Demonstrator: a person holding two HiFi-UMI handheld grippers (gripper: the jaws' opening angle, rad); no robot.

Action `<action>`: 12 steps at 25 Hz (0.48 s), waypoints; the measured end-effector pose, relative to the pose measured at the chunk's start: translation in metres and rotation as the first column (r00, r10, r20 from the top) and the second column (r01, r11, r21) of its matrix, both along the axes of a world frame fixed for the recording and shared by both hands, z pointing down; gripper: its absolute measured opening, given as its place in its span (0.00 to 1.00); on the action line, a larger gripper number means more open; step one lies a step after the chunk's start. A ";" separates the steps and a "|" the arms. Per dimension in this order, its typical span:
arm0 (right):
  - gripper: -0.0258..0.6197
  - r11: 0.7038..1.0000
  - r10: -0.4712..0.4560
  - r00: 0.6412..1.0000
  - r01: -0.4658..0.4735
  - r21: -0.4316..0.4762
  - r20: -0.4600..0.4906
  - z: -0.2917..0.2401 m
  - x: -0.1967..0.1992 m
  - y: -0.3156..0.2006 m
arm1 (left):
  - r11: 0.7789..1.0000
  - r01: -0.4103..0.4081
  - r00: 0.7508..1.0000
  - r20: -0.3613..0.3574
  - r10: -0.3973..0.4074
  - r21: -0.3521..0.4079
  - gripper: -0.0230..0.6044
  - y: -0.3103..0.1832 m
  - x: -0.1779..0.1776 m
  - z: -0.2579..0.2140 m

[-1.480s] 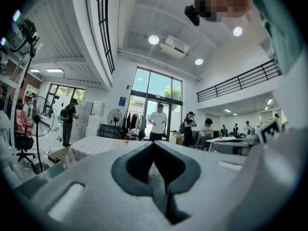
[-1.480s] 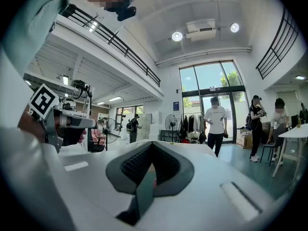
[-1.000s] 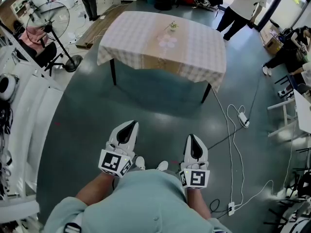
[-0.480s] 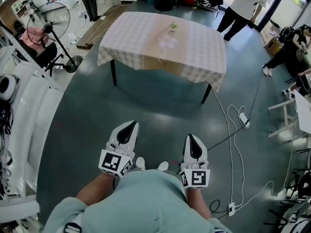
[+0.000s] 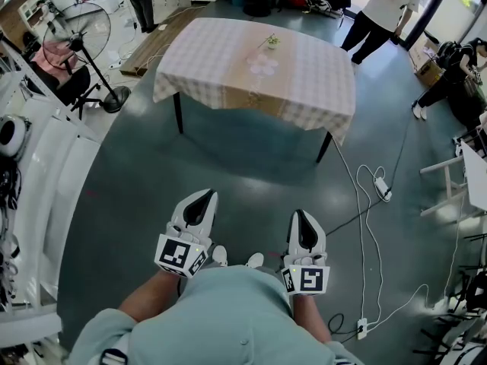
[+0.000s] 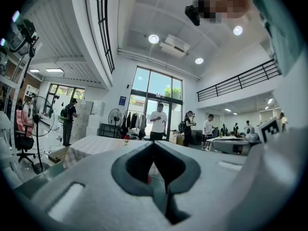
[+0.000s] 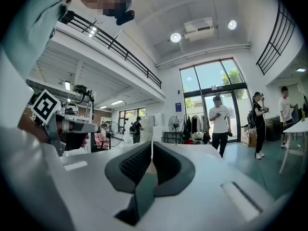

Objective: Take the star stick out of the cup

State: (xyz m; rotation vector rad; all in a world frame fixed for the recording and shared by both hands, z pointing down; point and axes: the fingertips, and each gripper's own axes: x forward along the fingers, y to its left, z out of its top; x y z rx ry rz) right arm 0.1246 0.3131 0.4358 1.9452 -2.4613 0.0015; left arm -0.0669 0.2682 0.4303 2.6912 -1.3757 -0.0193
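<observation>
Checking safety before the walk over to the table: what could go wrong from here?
The white cables and power strip trail across the floor to the right of the path, which is a trip risk. The tablecloth hangs loose over the table edges; catching it could topple the small things on it.

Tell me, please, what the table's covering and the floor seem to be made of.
Table covering: likely woven cloth, matte, pale checked; it drapes in soft folds over the edges. Floor: perhaps sealed concrete or resin, dark grey-green, with a dull sheen.
</observation>
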 end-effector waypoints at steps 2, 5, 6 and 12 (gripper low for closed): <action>0.06 1.000 -0.001 1.000 0.001 0.001 0.003 -0.001 0.002 0.000 | 1.000 0.001 1.000 0.000 -0.001 0.000 0.04 0.000 0.002 -0.001; 0.14 1.000 -0.011 1.000 0.011 0.000 0.017 -0.002 0.003 0.000 | 1.000 0.002 1.000 0.004 -0.002 -0.002 0.04 0.001 0.004 -0.001; 0.18 1.000 -0.015 1.000 0.015 -0.001 0.020 -0.002 0.003 -0.001 | 1.000 0.002 1.000 0.005 -0.002 -0.003 0.04 0.001 0.004 -0.001; 0.23 0.999 -0.031 0.999 0.032 -0.010 0.019 0.002 0.003 -0.002 | 1.000 0.006 1.000 0.004 -0.006 -0.005 0.04 0.001 0.006 0.001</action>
